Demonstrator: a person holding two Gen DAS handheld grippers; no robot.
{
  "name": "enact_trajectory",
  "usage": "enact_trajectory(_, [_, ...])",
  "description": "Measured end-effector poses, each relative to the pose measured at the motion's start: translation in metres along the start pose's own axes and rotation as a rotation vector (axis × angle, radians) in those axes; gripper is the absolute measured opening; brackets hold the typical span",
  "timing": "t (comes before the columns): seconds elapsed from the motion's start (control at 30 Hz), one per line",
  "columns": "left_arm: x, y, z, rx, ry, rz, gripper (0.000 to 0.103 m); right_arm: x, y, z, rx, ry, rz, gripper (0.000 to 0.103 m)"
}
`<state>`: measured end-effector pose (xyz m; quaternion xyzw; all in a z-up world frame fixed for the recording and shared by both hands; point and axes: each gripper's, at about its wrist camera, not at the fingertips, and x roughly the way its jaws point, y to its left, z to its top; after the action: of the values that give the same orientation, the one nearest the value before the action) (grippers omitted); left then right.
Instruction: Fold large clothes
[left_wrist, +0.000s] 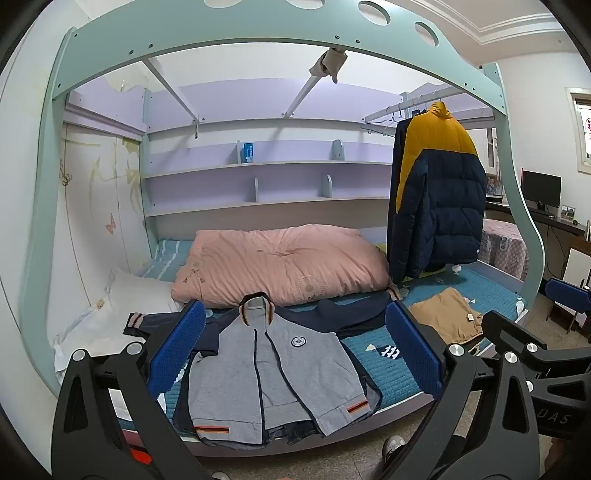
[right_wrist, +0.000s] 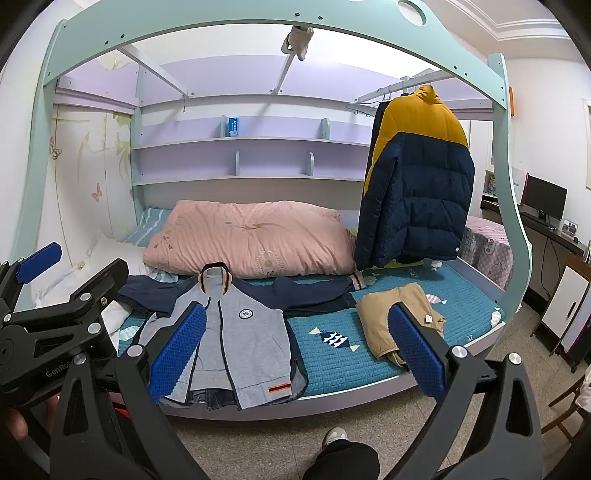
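Observation:
A grey zip jacket (left_wrist: 280, 373) with navy sleeves lies front up, spread flat on the teal bed cover, hem toward the near edge; it also shows in the right wrist view (right_wrist: 236, 332). My left gripper (left_wrist: 295, 350) is open and empty, held off the bed in front of the jacket. My right gripper (right_wrist: 295, 350) is open and empty, held off the bed to the right of the jacket. A folded tan garment (left_wrist: 447, 317) lies on the bed to the right, and shows in the right wrist view (right_wrist: 399, 321).
A pink quilt (left_wrist: 280, 266) lies behind the jacket, a white pillow (left_wrist: 122, 306) at the left. A navy and yellow puffer jacket (left_wrist: 439, 195) hangs at the right end. The bunk frame (left_wrist: 258, 33) arches overhead. Bare teal bed cover (right_wrist: 332, 362) lies between the garments. My shoe (right_wrist: 334, 437) is on the floor.

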<state>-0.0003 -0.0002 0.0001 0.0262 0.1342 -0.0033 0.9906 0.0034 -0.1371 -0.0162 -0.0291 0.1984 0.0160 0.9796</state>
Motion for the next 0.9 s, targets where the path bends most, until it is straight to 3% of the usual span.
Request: enact_trajectory(0.9, [-0.0002,-0.0001,-0.0001,0.003,-0.005,0.001,0.098,-0.0018,-0.0008,0.0008,0.002,-0.006,0.001,0.095])
